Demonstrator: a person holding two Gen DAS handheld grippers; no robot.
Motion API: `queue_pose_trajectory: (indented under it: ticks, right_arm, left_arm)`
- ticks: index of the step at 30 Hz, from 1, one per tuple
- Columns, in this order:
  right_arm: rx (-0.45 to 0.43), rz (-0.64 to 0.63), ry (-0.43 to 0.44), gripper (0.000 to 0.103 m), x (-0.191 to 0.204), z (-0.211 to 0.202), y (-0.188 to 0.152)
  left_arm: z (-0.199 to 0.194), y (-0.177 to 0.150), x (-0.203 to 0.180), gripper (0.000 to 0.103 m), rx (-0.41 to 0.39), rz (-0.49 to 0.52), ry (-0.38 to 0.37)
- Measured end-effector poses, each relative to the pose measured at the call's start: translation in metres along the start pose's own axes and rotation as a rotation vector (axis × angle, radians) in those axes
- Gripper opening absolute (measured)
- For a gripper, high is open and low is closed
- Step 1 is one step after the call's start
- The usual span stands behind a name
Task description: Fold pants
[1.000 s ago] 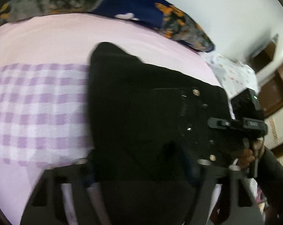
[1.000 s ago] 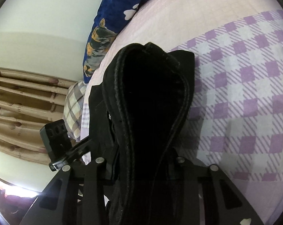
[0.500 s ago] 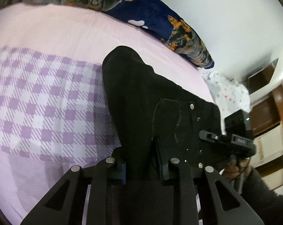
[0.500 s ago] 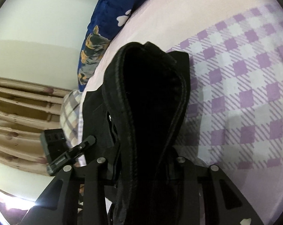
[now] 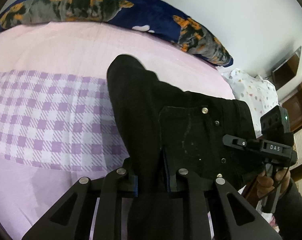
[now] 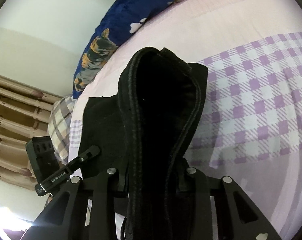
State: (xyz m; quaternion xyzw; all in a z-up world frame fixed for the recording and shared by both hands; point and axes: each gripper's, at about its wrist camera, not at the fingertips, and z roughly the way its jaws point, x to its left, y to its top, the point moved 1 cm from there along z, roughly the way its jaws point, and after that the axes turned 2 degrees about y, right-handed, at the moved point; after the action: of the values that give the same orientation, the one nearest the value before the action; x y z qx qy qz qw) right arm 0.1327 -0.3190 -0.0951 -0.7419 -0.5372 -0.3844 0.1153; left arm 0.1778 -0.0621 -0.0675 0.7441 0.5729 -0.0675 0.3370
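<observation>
The left claw [image 5: 151, 178] has just closed from wide open and now pinches the black denim pants [image 5: 183, 124] – folded lengthwise on the pink and purple-checked bedsheet [image 5: 51, 120]. The right claw [image 6: 153, 182] grips the waistband end as before, lifted slightly.

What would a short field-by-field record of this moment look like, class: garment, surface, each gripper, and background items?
garment: black pants, bunched, both ends gripped
surface: bed sheet, pink with a purple checked band
left gripper: jaws have just been closing, now clamped on a fold of the pants
right gripper: shut on the pants at a stitched edge
background: navy blanket with orange and grey print along the far edge of the bed; white wall behind it
</observation>
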Motion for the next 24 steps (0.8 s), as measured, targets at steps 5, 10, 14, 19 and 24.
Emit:
queue_pose_trajectory:
  ticks: [5,10,14,19,24]
  right_arm:
    - [0.008,-0.013,0.012,0.027,0.017,-0.001,-0.008]
    - [0.021,-0.021,0.027,0.027,0.033,0.009,-0.014]
    - [0.044,-0.035,0.031,0.027,0.044,0.021,-0.016]
    - [0.062,-0.055,0.043,0.027,0.060,0.035,-0.015]
    - [0.083,-0.069,0.061,0.027,0.076,0.052,-0.011]
  left_arm:
    - [-0.012,-0.005,-0.005,0.018,-0.011,0.031,0.015]
    - [-0.027,-0.011,-0.001,0.018,-0.026,0.042,0.036]
    - [-0.039,-0.015,0.005,0.018,-0.035,0.053,0.071]
    - [-0.053,-0.018,0.019,0.018,-0.047,0.048,0.105]
    - [-0.068,-0.014,0.035,0.018,-0.066,0.030,0.119]
